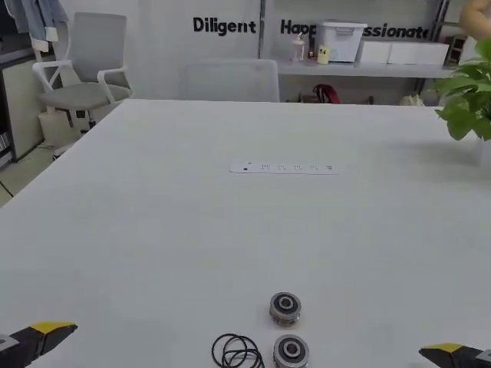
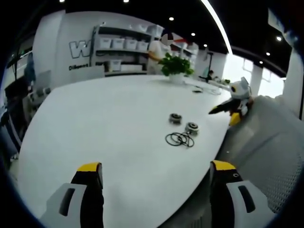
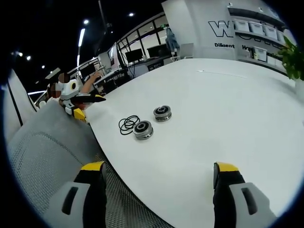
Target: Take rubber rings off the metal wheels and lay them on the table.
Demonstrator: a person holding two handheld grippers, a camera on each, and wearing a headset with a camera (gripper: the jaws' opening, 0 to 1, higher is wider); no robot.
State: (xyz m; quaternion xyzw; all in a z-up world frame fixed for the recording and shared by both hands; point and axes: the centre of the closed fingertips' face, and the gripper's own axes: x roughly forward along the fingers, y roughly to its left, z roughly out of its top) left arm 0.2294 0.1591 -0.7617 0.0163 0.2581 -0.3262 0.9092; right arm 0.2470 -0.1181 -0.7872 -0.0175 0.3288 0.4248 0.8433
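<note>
Both the left claw (image 2: 156, 167) and right claw (image 3: 159, 166) gape empty, flanking the metal wheels (image 1: 285, 306) and rubber rings (image 1: 237, 351).

2 wheels (image 1: 285, 307), approx 3 rings (image 1: 238, 351)

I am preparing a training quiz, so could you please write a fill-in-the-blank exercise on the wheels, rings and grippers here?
The number of metal wheels on the table is ____.
In the head view the rubber rings lie on the table to the ____ of the nearer wheel.
The left gripper and the right gripper both have their jaws ____.
Missing words: two; left; open.
</note>
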